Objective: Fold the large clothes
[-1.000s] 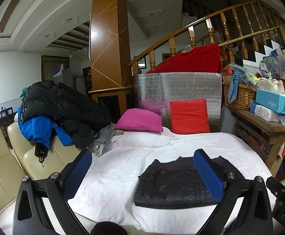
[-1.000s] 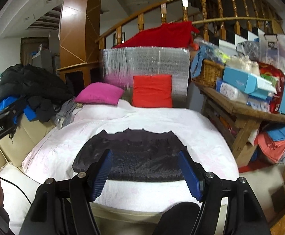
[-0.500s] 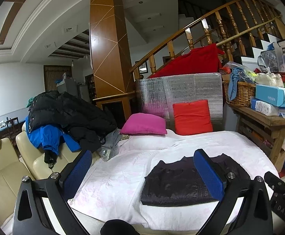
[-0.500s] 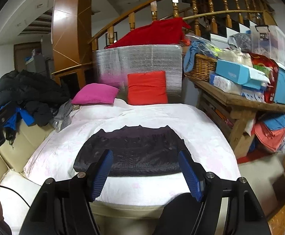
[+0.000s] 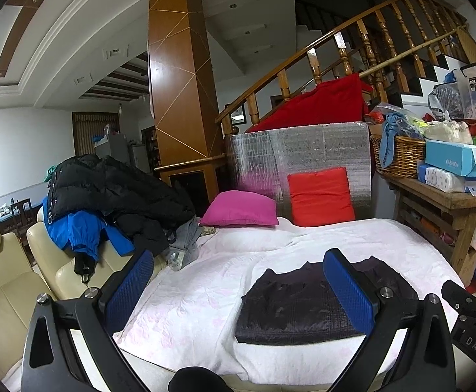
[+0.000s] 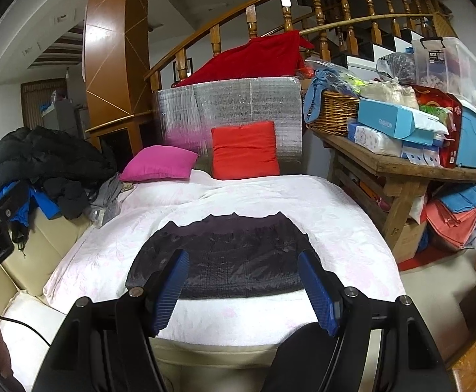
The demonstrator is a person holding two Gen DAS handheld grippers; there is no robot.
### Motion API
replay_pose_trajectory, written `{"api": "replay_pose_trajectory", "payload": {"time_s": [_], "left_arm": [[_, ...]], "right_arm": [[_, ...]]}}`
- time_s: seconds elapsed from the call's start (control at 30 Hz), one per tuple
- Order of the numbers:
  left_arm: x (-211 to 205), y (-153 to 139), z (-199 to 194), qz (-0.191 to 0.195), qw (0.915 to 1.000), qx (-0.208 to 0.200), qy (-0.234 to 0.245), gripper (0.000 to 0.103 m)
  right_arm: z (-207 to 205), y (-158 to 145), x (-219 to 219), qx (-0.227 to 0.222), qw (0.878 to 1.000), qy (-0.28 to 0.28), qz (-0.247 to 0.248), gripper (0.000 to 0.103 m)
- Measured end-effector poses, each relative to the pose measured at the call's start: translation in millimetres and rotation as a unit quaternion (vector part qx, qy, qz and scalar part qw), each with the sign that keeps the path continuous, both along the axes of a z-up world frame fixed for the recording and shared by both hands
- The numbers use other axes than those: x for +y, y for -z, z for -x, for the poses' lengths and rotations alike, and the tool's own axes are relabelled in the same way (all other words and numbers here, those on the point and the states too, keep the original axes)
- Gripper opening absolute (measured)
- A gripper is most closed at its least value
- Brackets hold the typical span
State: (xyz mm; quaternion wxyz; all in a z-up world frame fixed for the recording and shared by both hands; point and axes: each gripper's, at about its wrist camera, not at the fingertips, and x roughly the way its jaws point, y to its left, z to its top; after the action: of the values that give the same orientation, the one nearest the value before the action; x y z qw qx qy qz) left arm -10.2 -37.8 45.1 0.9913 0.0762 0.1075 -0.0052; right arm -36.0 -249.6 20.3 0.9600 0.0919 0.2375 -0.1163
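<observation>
A dark quilted garment (image 5: pixel 298 307) (image 6: pixel 224 258) lies folded flat near the front edge of a bed with a white cover (image 5: pixel 211 290) (image 6: pixel 185 209). My left gripper (image 5: pixel 238 268) hangs open above the bed's front left part, with nothing between its blue pads (image 5: pixel 347 285). My right gripper (image 6: pixel 242 263) is also open, held in the air short of the garment's near edge, empty. A pile of black and blue jackets (image 5: pixel 100 199) (image 6: pixel 35 166) sits on the cream sofa at the left.
A pink cushion (image 5: pixel 241 212) and a red cushion (image 5: pixel 319 196) lean at the bed's head before a silver-wrapped panel. A cluttered wooden table (image 6: pixel 398 163) with boxes and a basket stands at the right, with folded cloth beneath. Cream sofa (image 5: pixel 6 281) at left.
Both grippers have drawn back and up from the bed a little, so the garment looks smaller and lower in both views. Their jaws stay as wide as before.
</observation>
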Motion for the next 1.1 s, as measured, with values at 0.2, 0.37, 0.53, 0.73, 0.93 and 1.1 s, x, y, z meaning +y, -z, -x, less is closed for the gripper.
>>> {"api": "replay_pose_trajectory", "payload": {"time_s": [0.2,0.37,0.53,0.73,0.93,1.1], "left_arm": [[1.8,0.6,-0.3,0.002,1.0,0.0,-0.001,0.103],[2.7,1.5,-0.5,0.003,1.0,0.003,0.001,0.103],[4.0,3.4,-0.5,0.005,1.0,0.004,0.0,0.103],[3.0,5.1,-1.5,0.004,1.0,0.005,0.0,0.103],[2.7,5.9,-2.0,0.004,1.0,0.006,-0.001,0.103],[2.6,6.0,-1.8,0.004,1.0,0.005,-0.001,0.103]], "right_arm": [[-0.3,0.0,1.0,0.0,1.0,0.0,-0.001,0.073],[-0.2,0.0,1.0,0.0,1.0,-0.001,-0.002,0.073],[-0.7,-0.5,0.6,-0.002,1.0,0.0,0.0,0.073],[-2.0,-0.2,-0.4,-0.002,1.0,0.002,-0.003,0.073],[-2.5,0.2,0.2,-0.001,1.0,0.0,-0.003,0.073],[-2.8,0.7,0.0,-0.001,1.0,0.0,-0.003,0.073]]}}
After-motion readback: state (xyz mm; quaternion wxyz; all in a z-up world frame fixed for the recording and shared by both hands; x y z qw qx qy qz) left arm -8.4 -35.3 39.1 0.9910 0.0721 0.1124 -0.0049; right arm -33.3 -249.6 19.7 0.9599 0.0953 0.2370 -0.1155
